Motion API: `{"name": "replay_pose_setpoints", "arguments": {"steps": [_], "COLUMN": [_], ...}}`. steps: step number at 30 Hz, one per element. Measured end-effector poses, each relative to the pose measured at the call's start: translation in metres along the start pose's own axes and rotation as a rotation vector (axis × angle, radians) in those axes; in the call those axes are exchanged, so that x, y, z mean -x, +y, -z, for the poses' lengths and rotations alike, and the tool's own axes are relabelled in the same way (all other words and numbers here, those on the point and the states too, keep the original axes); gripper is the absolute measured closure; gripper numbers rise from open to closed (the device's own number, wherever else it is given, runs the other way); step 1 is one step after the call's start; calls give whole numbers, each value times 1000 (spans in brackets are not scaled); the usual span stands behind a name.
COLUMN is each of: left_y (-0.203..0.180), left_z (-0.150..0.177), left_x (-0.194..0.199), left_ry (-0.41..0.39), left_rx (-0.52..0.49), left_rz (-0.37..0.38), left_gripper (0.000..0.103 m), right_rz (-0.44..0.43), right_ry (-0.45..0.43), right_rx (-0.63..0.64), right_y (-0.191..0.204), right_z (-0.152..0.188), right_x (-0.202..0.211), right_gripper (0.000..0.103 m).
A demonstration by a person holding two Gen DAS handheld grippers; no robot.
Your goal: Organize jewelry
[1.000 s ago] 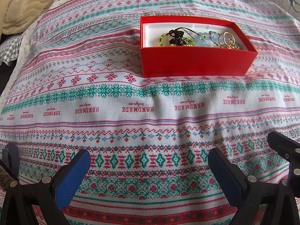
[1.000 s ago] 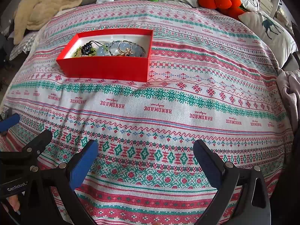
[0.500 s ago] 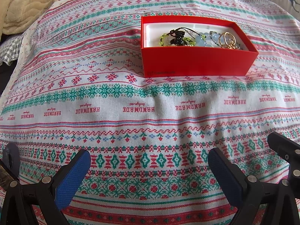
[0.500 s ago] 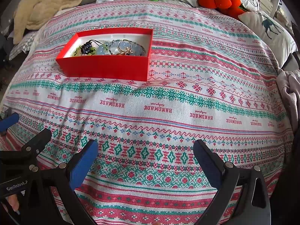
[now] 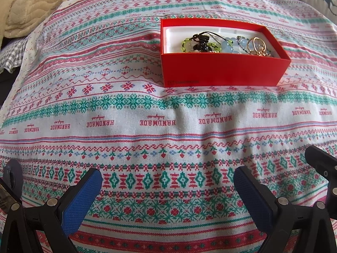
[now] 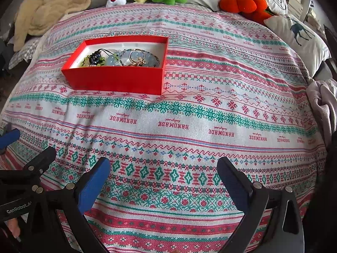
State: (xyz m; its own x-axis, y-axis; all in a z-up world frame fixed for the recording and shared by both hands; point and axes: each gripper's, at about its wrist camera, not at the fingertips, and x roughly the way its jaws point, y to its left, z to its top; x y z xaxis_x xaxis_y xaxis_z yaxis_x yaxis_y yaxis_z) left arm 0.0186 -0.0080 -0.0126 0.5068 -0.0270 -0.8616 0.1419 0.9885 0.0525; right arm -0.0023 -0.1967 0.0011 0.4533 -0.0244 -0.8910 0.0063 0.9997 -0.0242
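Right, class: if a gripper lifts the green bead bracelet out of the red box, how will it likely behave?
The green bead bracelet would probably droop, being strung beads. It lies tangled with the black cord charm, so that may come along. Its round beads look slippery.

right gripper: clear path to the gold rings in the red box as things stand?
Probably yes. The right gripper is open, with only bare patterned cloth between it and the lidless red box. The gold rings lie on top at the box's right end, though tangled among beads, so a clean pick may be fiddly.
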Motion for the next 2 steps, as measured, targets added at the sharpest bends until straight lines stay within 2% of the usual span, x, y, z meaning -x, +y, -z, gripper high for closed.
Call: {"name": "replay_pose_setpoints", "arguments": {"steps": [2], "left_y": [5], "left_z": [1], "left_x": [-3], "left_ry": [-12], "left_rx": [9], "left_rz": [16], "left_gripper": [0], "right_rz": [12], "right_ry": [-7], "right_rx": [5], "right_y": [2], "right_z": [3], "right_x": [-2], "right_gripper": [1]}}
